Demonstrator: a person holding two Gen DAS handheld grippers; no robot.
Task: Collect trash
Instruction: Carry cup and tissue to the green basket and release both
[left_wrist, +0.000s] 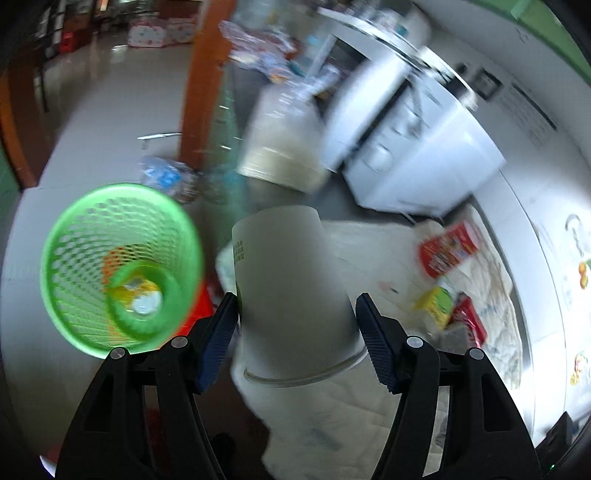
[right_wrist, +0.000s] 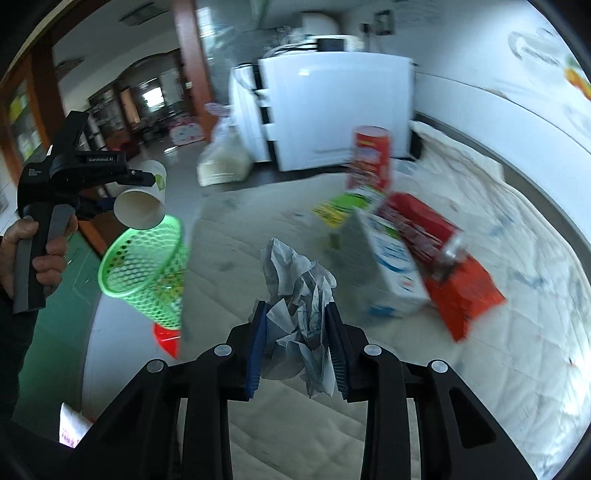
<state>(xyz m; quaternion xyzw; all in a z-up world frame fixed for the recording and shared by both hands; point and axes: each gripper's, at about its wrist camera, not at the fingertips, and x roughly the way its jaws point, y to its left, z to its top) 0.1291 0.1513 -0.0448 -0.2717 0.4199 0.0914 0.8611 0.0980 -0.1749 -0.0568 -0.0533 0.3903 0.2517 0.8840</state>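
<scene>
My left gripper (left_wrist: 295, 306) is shut on a white paper cup (left_wrist: 288, 266), its blue pads on the cup's two sides. In the right wrist view that cup (right_wrist: 142, 199) hangs tilted, mouth towards me, just above the rim of a green mesh basket (right_wrist: 147, 266). In the left wrist view the basket (left_wrist: 118, 266) lies to the left of the cup, with yellow and white scraps at its bottom. My right gripper (right_wrist: 295, 314) is shut on a crumpled grey-white paper (right_wrist: 295, 280), lifted over the quilted white cover (right_wrist: 480, 369).
On the cover lie a red canister (right_wrist: 371, 158), a white-blue carton (right_wrist: 391, 266), a red packet (right_wrist: 454, 258) and a yellow-green packet (right_wrist: 343, 206). A white cabinet (right_wrist: 332, 110) and a sack (right_wrist: 223, 158) stand behind. A red stool (right_wrist: 168, 338) shows under the basket.
</scene>
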